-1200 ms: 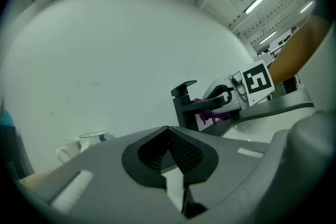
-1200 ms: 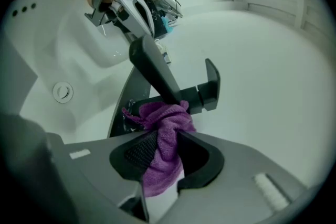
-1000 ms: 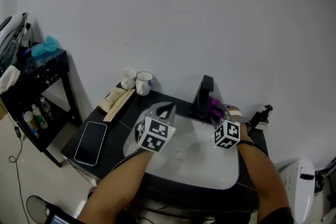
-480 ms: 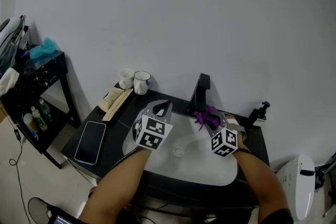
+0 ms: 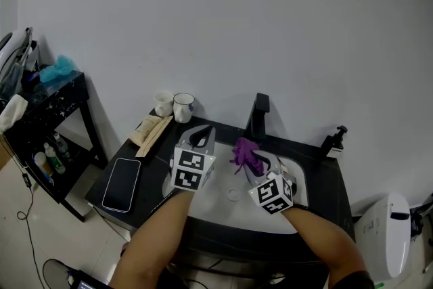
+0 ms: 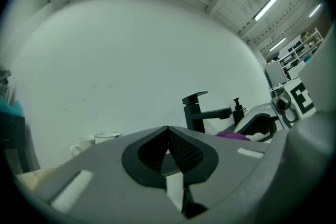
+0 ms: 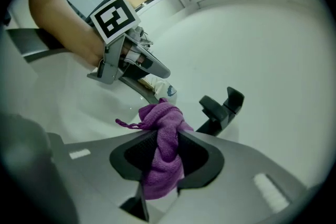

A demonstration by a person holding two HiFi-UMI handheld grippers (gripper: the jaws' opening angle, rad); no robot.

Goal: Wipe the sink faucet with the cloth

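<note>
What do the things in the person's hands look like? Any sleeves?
The left hand-held gripper and right hand-held gripper are grey, with black textured pads inside the jaws. Each carries a white cube with black square markers. No sleeves show.

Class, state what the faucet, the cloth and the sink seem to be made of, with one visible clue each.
Faucet: probably metal with a matte black coating; hard square edges, little shine.
Cloth: soft purple textile, perhaps microfibre; fuzzy nap, bunched folds.
Sink: likely glazed ceramic; smooth, glossy white, though the look leaves it open.
</note>
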